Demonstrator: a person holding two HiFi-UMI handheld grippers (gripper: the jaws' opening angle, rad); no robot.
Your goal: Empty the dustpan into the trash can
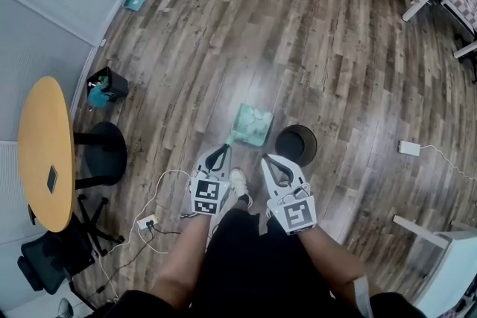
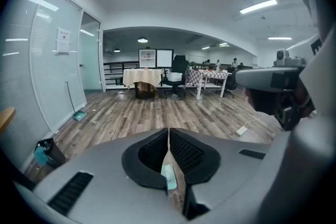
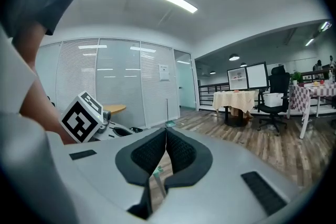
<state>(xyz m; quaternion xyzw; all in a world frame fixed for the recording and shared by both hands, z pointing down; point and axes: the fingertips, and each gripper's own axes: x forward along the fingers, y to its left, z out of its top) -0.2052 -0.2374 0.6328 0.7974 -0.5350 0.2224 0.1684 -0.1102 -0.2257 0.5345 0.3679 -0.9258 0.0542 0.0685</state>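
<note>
Hanging fully closed and empty: left tool (image 1: 225, 149) just beside dustpan (image 1: 252, 124), right tool (image 1: 265, 158) too.

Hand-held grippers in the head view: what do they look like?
Both the left hand-held gripper and the right hand-held gripper have pale grey shells, black mesh-textured jaw pads, and a white cube with black square markers at the back.

Both forearms reach forward and down, side by side; left gripper (image 1: 223, 149) and right gripper (image 1: 265, 158) jaws look closed.
</note>
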